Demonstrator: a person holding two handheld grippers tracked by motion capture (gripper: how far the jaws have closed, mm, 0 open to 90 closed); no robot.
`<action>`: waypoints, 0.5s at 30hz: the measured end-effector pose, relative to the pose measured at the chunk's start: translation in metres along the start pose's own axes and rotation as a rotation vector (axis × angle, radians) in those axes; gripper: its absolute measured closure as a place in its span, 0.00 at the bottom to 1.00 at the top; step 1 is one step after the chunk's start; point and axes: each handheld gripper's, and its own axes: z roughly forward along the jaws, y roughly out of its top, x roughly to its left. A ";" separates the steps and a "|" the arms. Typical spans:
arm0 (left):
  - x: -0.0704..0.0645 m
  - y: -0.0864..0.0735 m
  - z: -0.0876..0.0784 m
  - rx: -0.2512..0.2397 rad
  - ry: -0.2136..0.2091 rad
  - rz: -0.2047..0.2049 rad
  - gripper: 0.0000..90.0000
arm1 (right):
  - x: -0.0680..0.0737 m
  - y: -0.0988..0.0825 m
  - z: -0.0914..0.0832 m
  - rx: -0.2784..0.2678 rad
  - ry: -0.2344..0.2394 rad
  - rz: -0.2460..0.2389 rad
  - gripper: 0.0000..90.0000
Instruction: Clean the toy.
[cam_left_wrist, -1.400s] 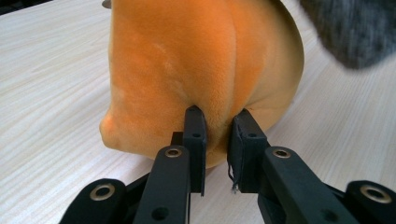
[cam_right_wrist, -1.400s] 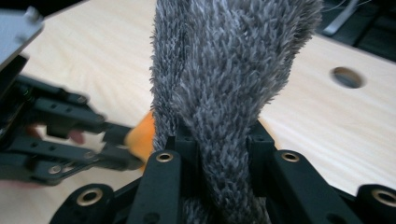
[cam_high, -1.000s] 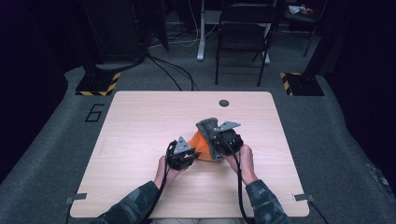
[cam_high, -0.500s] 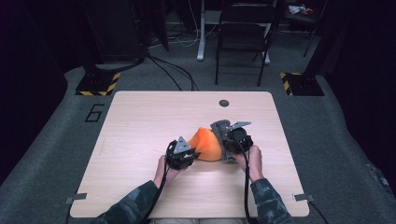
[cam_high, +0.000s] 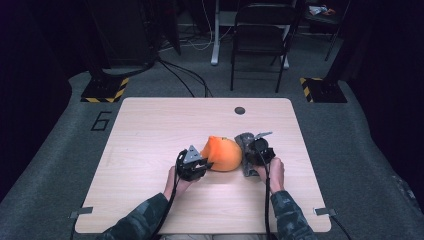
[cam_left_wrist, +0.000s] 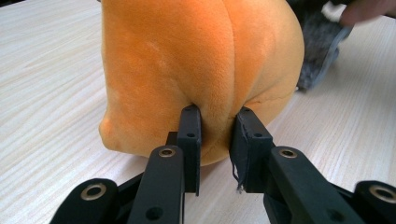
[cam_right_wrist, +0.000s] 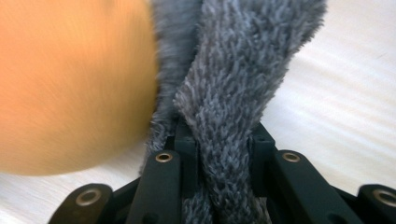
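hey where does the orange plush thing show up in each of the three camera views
High view: the orange plush lies at the table's middle, between the two grippers.
Left gripper view: it takes up the upper middle, a fold pinched in the left gripper.
Right gripper view: it sits blurred at the left.
Shared landmark: the grey fuzzy fabric, which lies right of the plush in all three views and is clamped in the right gripper.

The plush (cam_high: 223, 153) lies on the table (cam_high: 150, 130), left of the cloth (cam_high: 245, 142).
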 end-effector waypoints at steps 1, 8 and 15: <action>0.000 0.000 0.000 0.001 -0.001 0.001 0.82 | -0.002 0.002 -0.006 -0.037 -0.001 -0.006 0.80; -0.002 0.001 -0.001 0.005 0.002 0.020 0.82 | 0.014 0.022 -0.060 -0.228 0.081 -0.020 0.80; -0.004 0.001 -0.001 0.006 -0.005 0.022 0.82 | 0.054 0.032 -0.076 -0.293 0.132 -0.131 0.79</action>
